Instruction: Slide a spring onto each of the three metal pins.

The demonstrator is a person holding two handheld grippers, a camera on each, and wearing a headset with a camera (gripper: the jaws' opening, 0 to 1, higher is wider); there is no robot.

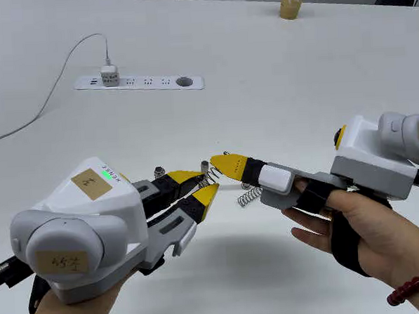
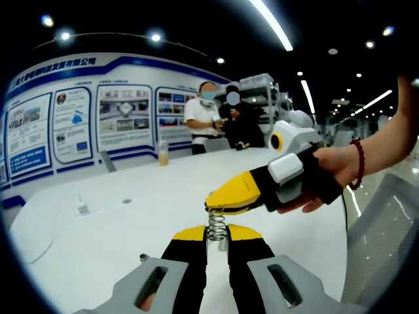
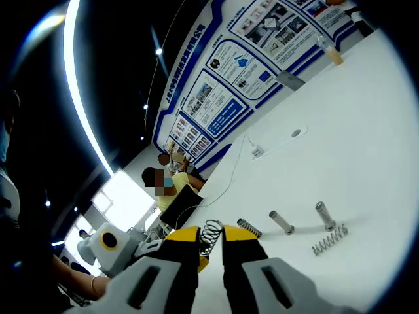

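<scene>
Open table (image 1: 278, 125) ahead; power strip (image 1: 139, 82) well back.

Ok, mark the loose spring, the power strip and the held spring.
loose spring (image 1: 250, 195), head view, middle coils.
power strip (image 1: 149, 82), head view, top face.
held spring (image 2: 216, 226), left gripper view, middle coils.

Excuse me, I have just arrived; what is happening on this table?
A person works with two handheld yellow-tipped grippers. The right gripper pinches a small coiled metal spring at its top, and the left gripper has its jaws on either side of the spring's lower end. Two short bare metal pins and a second, loose spring lie on the white table.
</scene>
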